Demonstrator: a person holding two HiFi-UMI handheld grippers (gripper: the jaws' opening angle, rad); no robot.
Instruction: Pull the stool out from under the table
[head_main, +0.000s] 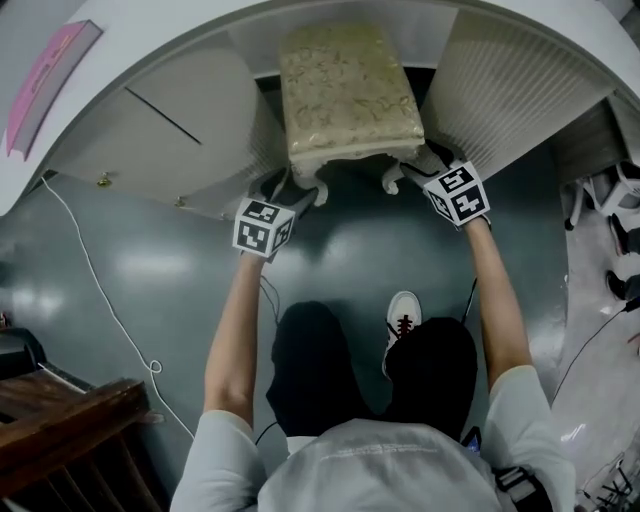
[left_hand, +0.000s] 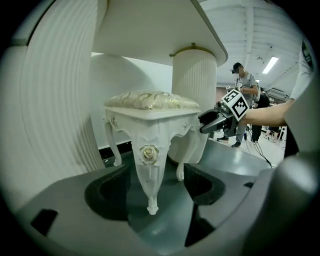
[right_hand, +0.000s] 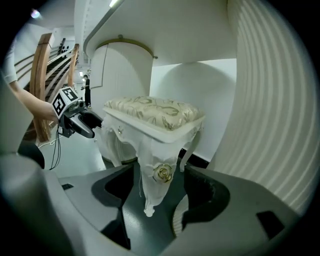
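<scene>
Seen from the head view, the left gripper (head_main: 298, 196) sits at the stool's (head_main: 348, 95) seven o'clock and the right gripper (head_main: 416, 172) at its five o'clock. Each gripper's jaws stand wide apart around a carved front leg, which hangs in the gap with neither pad touching it: the left leg (left_hand: 149, 170) in the left gripper view, the right leg (right_hand: 156, 180) in the right. At twelve o'clock the stool stands on the grey floor (head_main: 150, 260), partly tucked between the white table's (head_main: 500, 90) fluted pedestals.
</scene>
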